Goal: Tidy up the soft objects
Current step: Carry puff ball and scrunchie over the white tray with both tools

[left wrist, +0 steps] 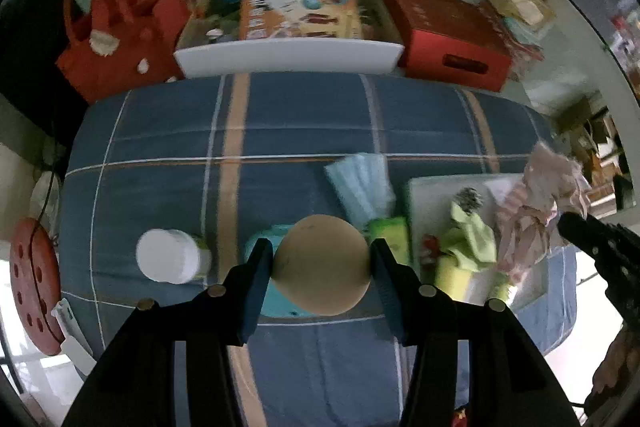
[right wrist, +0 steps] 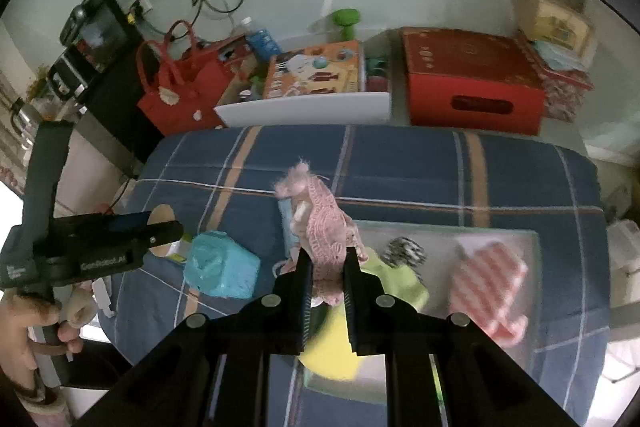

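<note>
Pink knit cloth [right wrist: 322,227] is clamped in the right gripper [right wrist: 327,291]; the left gripper [left wrist: 322,267] squeezes a tan ball [left wrist: 323,264].
Both should lift clear of the plaid bedding [left wrist: 304,115] before moving over the tray [right wrist: 480,239].

Tray [right wrist: 532,239] on bed [right wrist: 400,155]; mitten [right wrist: 486,281] in tray.

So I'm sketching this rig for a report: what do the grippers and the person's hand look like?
Both are matte black plastic. The left gripper has blue pads on its fingers and round silver studs; the right gripper has ribbed black pads and the same studs. Seen from the right wrist camera, the left one's body carries white lettering, too blurred to read, and a bare hand grips its handle.
</note>
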The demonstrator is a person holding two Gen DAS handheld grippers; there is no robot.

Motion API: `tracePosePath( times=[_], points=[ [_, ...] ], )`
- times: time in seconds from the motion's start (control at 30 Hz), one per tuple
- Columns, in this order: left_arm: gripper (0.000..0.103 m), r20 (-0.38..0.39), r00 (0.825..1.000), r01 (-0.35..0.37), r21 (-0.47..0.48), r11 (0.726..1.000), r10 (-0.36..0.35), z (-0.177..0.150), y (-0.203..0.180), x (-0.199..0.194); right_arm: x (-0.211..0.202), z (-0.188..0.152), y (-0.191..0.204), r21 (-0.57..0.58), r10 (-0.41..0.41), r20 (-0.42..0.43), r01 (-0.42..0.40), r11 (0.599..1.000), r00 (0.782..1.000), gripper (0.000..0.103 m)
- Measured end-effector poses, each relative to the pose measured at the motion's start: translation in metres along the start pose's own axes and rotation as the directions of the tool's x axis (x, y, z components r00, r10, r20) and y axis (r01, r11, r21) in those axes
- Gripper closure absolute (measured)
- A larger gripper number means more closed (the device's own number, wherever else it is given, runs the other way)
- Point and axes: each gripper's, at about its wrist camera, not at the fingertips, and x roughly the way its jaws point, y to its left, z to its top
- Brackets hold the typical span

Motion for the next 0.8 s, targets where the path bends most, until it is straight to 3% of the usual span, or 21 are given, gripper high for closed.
tracePosePath(
  times=[0.47, 0.8],
  points=[
    [0.051, 0.020, 0.998, 0.054, 0.158, 0.986, -0.058, -0.027, -0.113, -0.005, -0.048, -0.036, -0.072, 0.085, -0.071, 0.015, 0.070, 0.994, 0.997, 0.088],
    [0.051, -0.063, 0.994, 0.102, 0.220, 0.970, -0.091, -0.050, -0.167, 0.043, -0.002, -0.066, -0.097, 0.097, -0.095, -0.093, 0.104, 0.990, 0.991, 0.088]
  ],
)
